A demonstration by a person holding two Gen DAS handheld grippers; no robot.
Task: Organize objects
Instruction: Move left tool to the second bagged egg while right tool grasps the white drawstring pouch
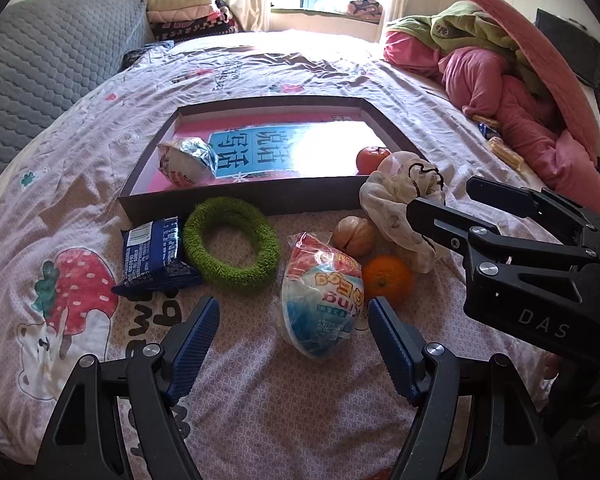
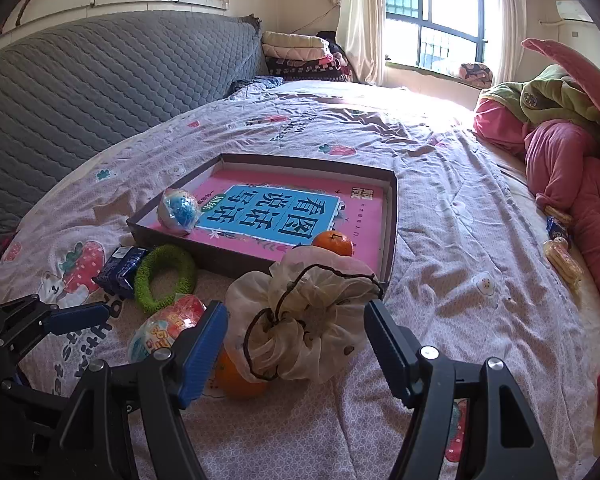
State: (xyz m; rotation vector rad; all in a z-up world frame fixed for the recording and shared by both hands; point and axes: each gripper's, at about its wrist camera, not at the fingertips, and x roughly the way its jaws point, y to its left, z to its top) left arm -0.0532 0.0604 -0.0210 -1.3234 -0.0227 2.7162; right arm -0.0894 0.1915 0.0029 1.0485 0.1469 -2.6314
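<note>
The right gripper, jaws wide, straddled the drawstring pouch at lower centre, just beside the tray; the pads seemingly weren't touching it. Closing on the gathered neck looked best. The left gripper gaped around the wrapped snack.

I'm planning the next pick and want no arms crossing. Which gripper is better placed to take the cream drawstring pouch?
Right. The right gripper has open jaws on either side of the drawstring pouch. The left gripper frames the wrapped egg toy instead, with the pouch off to its right.
</note>
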